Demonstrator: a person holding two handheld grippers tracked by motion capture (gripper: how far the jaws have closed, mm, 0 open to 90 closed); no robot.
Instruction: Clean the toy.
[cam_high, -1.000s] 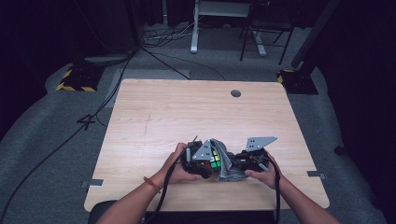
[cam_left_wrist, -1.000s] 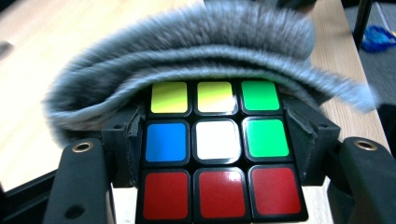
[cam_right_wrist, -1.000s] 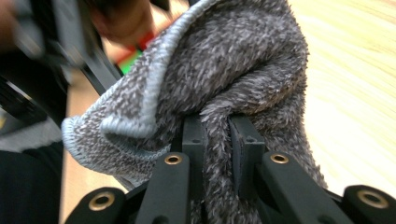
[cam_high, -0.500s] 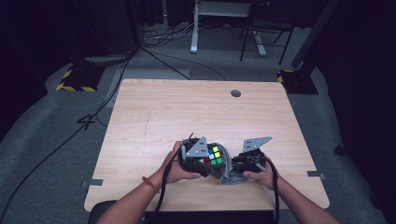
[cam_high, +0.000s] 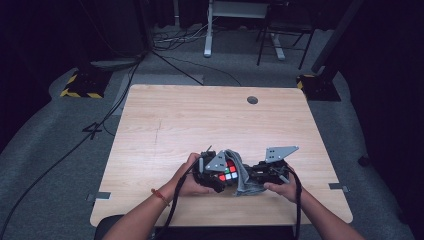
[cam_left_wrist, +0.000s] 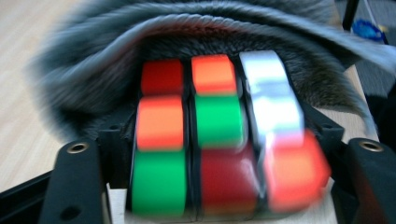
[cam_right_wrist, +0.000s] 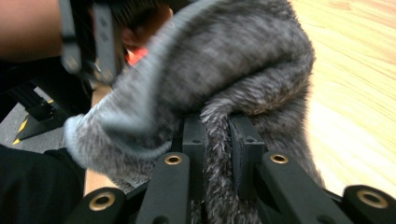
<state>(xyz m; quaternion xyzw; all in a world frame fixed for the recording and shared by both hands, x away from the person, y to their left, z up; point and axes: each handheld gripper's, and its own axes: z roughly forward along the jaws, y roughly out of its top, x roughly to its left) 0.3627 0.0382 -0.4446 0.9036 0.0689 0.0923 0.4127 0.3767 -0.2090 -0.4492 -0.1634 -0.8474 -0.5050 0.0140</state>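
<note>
glossy square-tiled puzzle cube (cam_left_wrist: 215, 140) against fuzzy grey knit sock (cam_right_wrist: 243, 79)

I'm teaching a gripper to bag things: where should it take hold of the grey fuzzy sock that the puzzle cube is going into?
Probably at the ribbed cuff rim of the grey fuzzy sock, coming from the open end. There the fabric folds thin enough to pinch flat, as the right gripper does now, leaving the mouth free for the multicoloured puzzle cube between the left gripper jaws.

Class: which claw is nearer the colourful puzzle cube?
Left. The left claw grips the puzzle cube; the right claw pinches the grey sock beside it.
</note>
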